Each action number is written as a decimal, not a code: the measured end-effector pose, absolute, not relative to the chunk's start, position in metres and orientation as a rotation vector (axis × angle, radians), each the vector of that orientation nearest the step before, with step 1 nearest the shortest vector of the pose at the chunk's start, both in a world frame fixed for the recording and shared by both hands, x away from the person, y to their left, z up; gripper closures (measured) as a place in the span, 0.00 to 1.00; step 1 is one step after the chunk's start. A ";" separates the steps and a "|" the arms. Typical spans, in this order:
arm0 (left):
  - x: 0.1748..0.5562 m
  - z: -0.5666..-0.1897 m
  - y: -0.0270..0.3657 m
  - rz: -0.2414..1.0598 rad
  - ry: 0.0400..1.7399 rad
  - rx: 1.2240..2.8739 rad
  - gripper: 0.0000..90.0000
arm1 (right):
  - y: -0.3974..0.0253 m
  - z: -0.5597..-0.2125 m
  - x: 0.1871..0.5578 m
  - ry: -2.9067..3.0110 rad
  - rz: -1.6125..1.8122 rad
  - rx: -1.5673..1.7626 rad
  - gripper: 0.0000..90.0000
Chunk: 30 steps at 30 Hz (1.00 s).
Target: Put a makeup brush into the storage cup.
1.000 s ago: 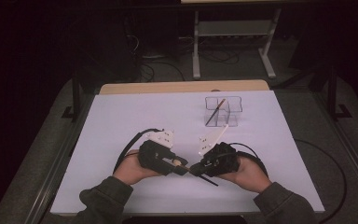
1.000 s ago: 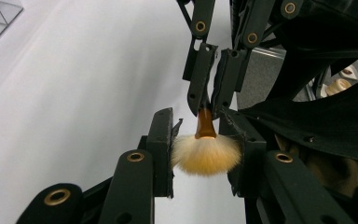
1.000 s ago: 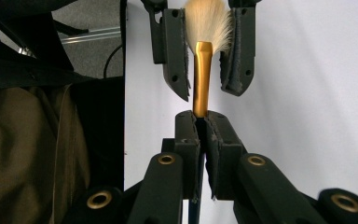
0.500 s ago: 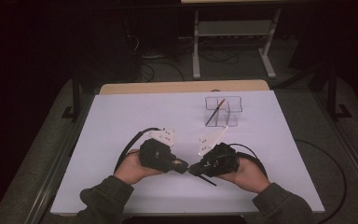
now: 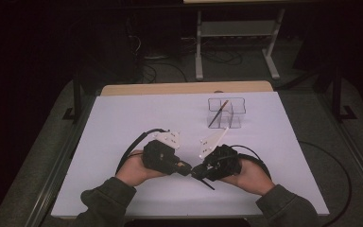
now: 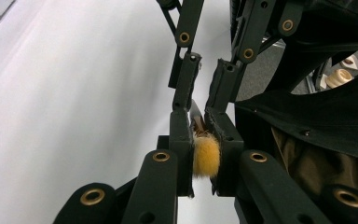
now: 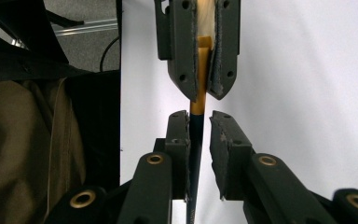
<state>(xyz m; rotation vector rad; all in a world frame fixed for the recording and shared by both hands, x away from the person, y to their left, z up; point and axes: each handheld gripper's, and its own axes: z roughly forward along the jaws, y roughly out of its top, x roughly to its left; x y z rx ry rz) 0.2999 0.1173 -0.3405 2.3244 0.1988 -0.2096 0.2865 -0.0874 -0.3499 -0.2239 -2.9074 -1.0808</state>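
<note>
Brush (image 5: 203, 178) sits low in the middle of the high view, above the desk (image 5: 123, 123), between my two tools. My left hand-held gripper (image 5: 187, 168) pinches its yellow bristle end. My right hand-held gripper (image 5: 197, 172) is narrow around the dark handle, one jaw apart from it.

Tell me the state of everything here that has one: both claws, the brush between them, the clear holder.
Left claw: shut on the brush's yellow bristles.
Right claw: open, loosely around the handle.
Brush: spans both claws.
Clear holder: upright, second brush leaning inside.
</note>
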 end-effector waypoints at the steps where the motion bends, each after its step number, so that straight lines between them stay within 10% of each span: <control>1: 0.300 -0.340 0.117 -0.208 0.203 2.323 0.90 | -0.087 -0.350 0.287 -2.907 -1.079 -0.227 0.86; 19: 0.298 -0.338 0.113 -0.190 0.179 2.342 0.90 | -0.083 -0.354 0.287 -2.885 -1.087 -0.210 0.92; 30: 0.300 -0.335 0.123 -0.161 0.223 2.314 0.73 | -0.089 -0.357 0.288 -2.891 -1.069 -0.222 0.92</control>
